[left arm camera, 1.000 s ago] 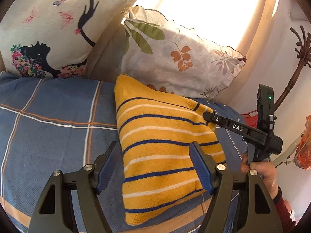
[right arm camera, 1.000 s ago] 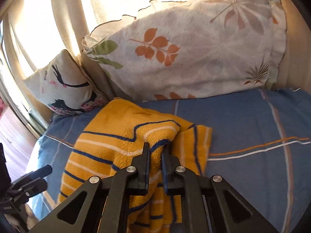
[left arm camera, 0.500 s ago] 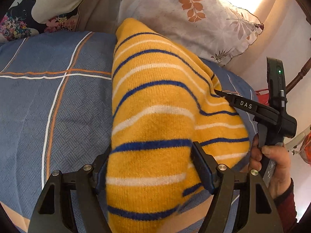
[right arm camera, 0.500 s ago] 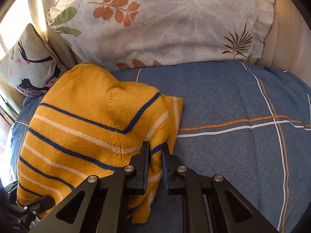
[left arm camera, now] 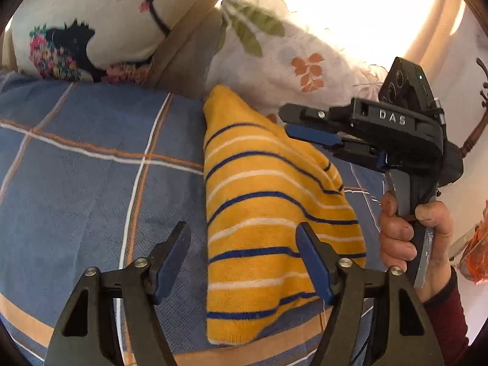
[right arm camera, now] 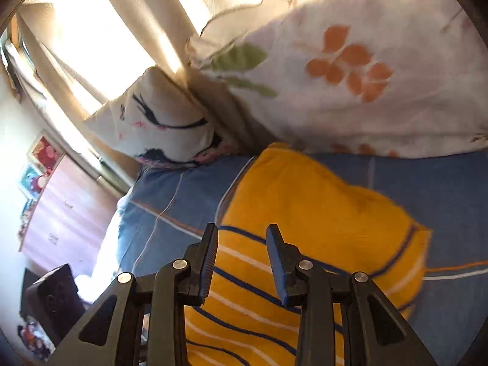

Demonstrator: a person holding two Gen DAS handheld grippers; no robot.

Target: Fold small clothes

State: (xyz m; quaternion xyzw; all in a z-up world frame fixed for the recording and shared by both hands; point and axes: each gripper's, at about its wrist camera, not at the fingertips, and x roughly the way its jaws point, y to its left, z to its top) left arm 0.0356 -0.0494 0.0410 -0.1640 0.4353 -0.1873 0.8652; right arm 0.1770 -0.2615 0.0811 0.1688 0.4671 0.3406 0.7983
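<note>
A yellow knitted garment (left arm camera: 268, 213) with blue and white stripes lies folded on the blue checked bedspread (left arm camera: 91, 183). It also shows in the right wrist view (right arm camera: 320, 222). My left gripper (left arm camera: 244, 244) is open and empty, raised above the garment's near part. My right gripper (right arm camera: 242, 238) is open and empty, held above the garment. In the left wrist view the right gripper (left arm camera: 286, 120) hovers over the garment's far right edge, gripped by a hand (left arm camera: 408, 238).
Two pillows lean at the head of the bed: a leaf-print one (left arm camera: 305, 55) and one with a dark figure print (left arm camera: 91, 24). Bright curtains (right arm camera: 100, 30) hang behind. A wooden cabinet (right arm camera: 61, 210) stands beside the bed.
My right gripper has let go of the garment and lifted off it. The garment now lies flat. My left gripper has pulled back and up from the cloth.
</note>
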